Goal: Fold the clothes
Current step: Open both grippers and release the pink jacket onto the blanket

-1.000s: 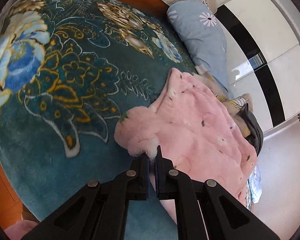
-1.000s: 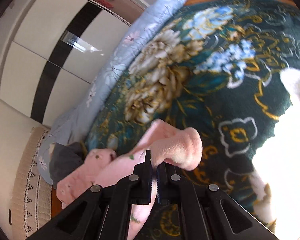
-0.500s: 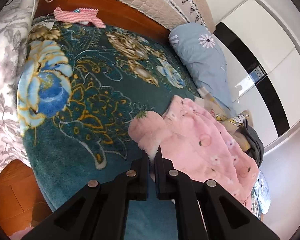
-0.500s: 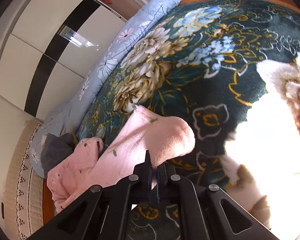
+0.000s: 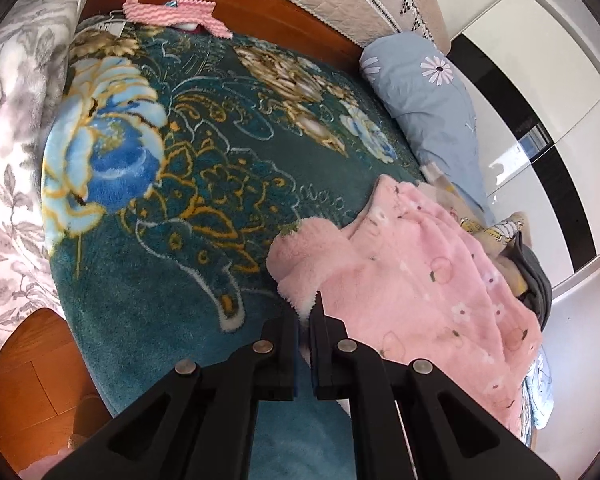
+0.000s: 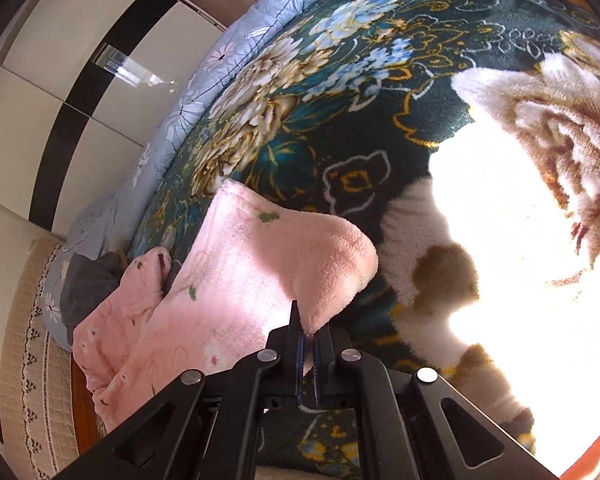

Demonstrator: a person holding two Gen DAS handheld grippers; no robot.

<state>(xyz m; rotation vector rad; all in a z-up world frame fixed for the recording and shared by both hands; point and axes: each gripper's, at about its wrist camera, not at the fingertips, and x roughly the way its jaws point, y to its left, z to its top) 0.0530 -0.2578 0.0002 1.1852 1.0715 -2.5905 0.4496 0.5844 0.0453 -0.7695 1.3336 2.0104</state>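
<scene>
Left wrist view: the left gripper (image 5: 305, 312) is seen clenched on a rolled edge of a pink fleece garment (image 5: 420, 280), printed with small flowers and round fruit shapes. The garment is spread away from the fingers toward the right of the frame, over a teal floral blanket (image 5: 172, 200) that covers the bed. Its far end is bunched against other clothes, with a dark grey garment (image 5: 534, 284) and a pale blue daisy-print pillow (image 5: 424, 92) beyond.

In the right wrist view, the right gripper (image 6: 307, 322) is closed on another corner of the same garment, where the fleece is folded over into a thick lobe just above the fingers. From there the cloth trails down and to the left, toward the bed's edge and the grey garment.

So the garment is held at two points of one end, one in each gripper, and its long axis runs away from both grips toward the clothes pile. Neither hand is clearly nearer to the free end. The hem is judged to be lifted slightly off the blanket, though how much hangs free cannot be told. Whether this hold serves to spread the garment flat or to carry one end over the other is not settled by the views.
</scene>
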